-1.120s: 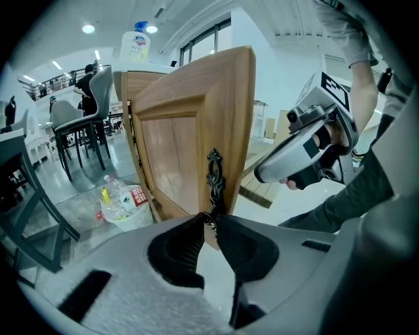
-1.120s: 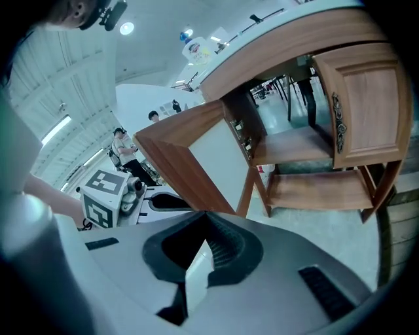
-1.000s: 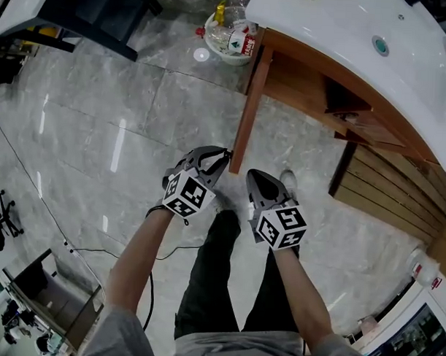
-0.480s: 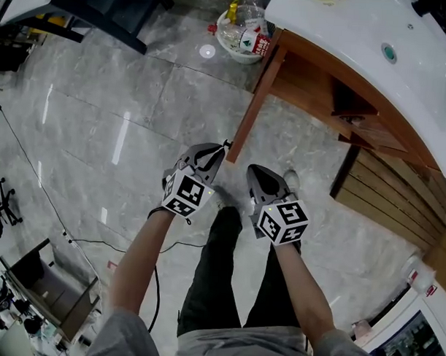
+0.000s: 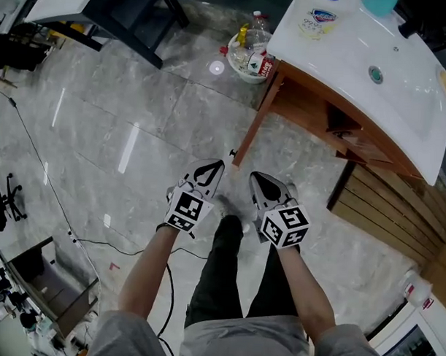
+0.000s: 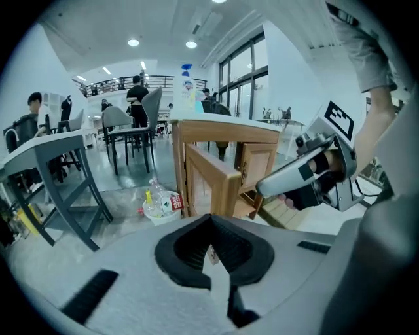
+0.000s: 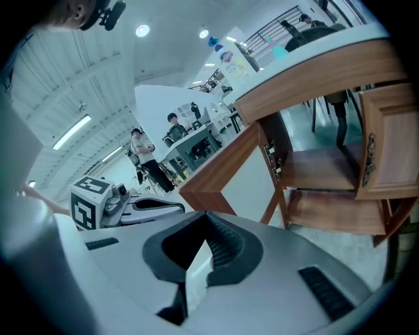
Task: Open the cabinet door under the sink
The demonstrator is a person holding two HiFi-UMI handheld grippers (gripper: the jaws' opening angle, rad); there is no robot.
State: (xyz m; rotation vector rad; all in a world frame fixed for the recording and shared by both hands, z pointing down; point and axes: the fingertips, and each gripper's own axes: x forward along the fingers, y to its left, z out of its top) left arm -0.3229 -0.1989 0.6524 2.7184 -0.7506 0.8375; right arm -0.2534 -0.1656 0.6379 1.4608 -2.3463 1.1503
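The wooden sink cabinet (image 5: 306, 111) stands under a white basin (image 5: 358, 61) at the upper right of the head view. One cabinet door (image 7: 386, 141) with a metal handle (image 7: 370, 160) stands swung open, showing bare shelves (image 7: 321, 209). A second open wooden door panel (image 6: 213, 180) shows in the left gripper view. My left gripper (image 5: 216, 166) and right gripper (image 5: 258, 178) hover side by side over the floor in front of the cabinet's corner leg (image 5: 253, 123), touching nothing. Both are shut and hold nothing.
A white tub of bottles (image 5: 250, 58) sits on the floor by the cabinet's left side. A soap bottle (image 5: 320, 20) stands on the sink top. A dark table frame (image 5: 134, 17) is at upper left, slatted wood panels (image 5: 397, 209) at right, a cable (image 5: 34, 160) on the floor.
The head view has pulled back and tilted, so more of the sink top shows. Both grippers stay side by side and shut, slightly farther from the cabinet.
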